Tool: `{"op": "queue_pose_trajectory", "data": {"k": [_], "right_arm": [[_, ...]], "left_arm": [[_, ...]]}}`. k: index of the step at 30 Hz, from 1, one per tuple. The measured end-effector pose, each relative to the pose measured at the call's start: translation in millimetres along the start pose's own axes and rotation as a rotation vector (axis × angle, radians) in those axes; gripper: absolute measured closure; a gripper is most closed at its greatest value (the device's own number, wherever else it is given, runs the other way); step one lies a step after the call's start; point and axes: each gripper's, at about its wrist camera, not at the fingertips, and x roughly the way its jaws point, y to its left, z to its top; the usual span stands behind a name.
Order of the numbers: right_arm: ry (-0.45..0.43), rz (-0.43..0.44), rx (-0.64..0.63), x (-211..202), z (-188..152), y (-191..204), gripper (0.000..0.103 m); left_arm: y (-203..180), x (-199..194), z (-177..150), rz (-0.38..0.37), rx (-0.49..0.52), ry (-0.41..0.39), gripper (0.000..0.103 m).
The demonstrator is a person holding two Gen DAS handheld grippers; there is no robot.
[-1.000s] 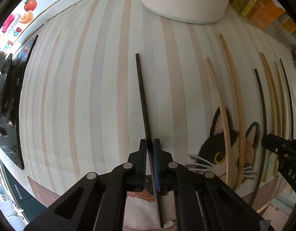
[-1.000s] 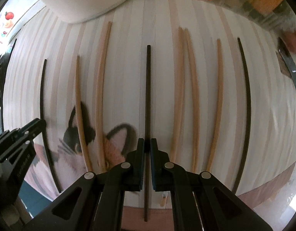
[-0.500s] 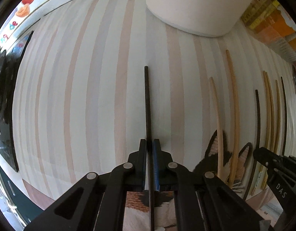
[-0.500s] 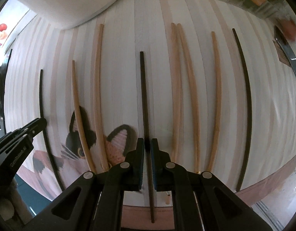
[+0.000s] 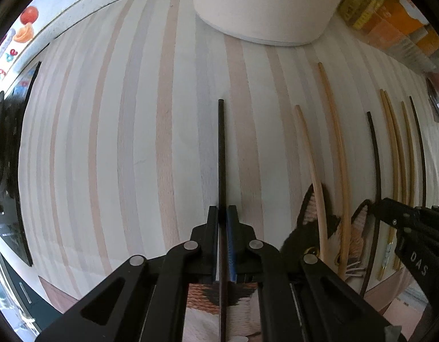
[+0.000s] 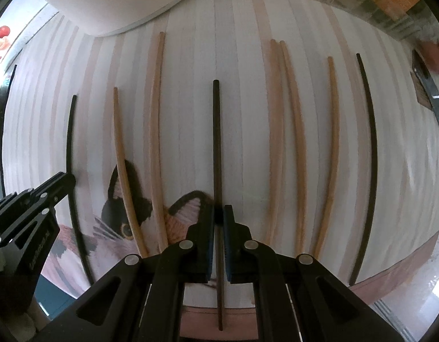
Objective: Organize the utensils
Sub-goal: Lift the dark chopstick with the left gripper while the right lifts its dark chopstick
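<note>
We are holding one black chopstick in each gripper: left gripper (image 5: 222,213) and right gripper (image 6: 218,213) jaws clamped, sticks pointing toward twelve o'clock over the striped mat (image 5: 119,142); wooden chopsticks (image 6: 290,142) lying parallel.

Left chopstick (image 5: 221,154) nearer white container (image 5: 265,5).
</note>
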Motion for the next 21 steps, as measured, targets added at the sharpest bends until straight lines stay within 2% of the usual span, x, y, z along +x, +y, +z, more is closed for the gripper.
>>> {"op": "queue_pose_trajectory", "data": {"k": [6, 13, 21], "right_arm": [[-0.01, -0.034, -0.008, 2, 11, 4, 0.097], [-0.021, -0.068, -0.035, 1, 13, 17, 0.096], [-0.019, -0.097, -0.064, 3, 2, 38, 0.096]], "left_arm": [[18, -3, 5, -0.012, -0.074, -0.001, 0.099], [19, -1, 7, -0.006, -0.01, 0.019, 0.099], [15, -1, 6, 0.014, -0.014, 0.004, 0.1]]}}
